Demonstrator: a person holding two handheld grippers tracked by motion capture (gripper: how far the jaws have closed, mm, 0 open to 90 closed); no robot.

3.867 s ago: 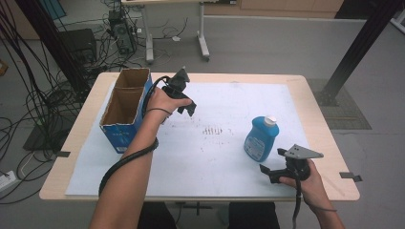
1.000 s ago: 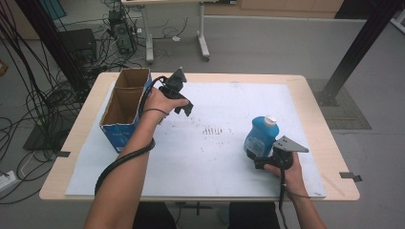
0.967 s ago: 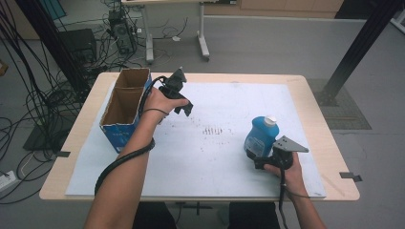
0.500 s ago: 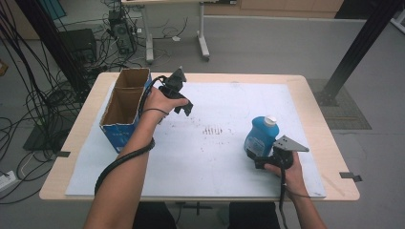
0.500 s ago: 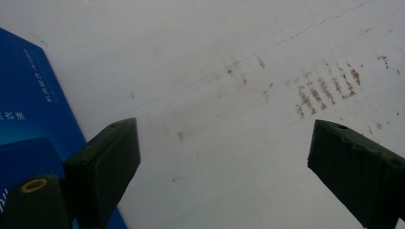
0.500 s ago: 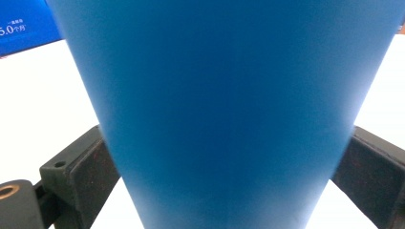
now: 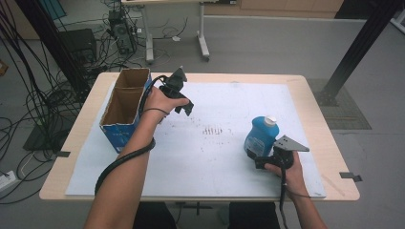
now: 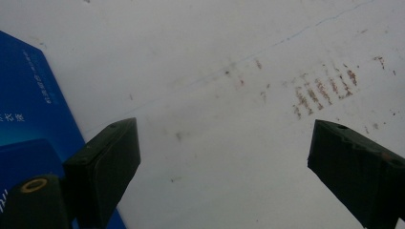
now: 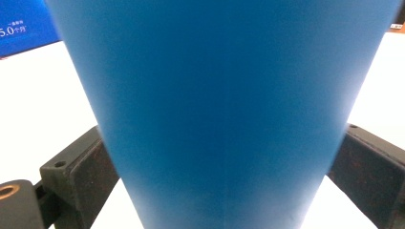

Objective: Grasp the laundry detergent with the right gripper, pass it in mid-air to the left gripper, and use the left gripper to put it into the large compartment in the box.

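Two hand-held grippers are at work over the white sheet (image 7: 191,157) that covers my wooden table (image 7: 315,95). On the person's left, the forearm runs up from the bottom edge of the high view and bends at the wrist, so that the left hand (image 7: 160,102) carries the left gripper (image 7: 185,109) above the sheet, just beside the open-topped blue cardboard box (image 7: 125,110) that stands at the table's left side; its cable loops back along the forearm. In the left gripper view I see its two black jaws standing wide apart with nothing between them, only bare sheet and a patch of brownish scuff marks (image 8: 322,90) beyond, and the printed blue side of the box at the left edge. On the person's right, the right hand (image 7: 286,171) rests low near the table's near edge, wrist roughly level, and points the right gripper (image 7: 252,160) at the base of the blue bottle (image 7: 260,136), which stands upright on the sheet at right of centre, with its white cap (image 7: 271,120) on top, well apart from the box. In the right gripper view the bottle's blue body (image 9: 219,109) sits between the two jaws, which flank it closely on either side; each jaw meets the bottle's outline there, so I read the right gripper as closed on the bottle's lower body. The grey three-cornered plate rides on top of the right gripper.
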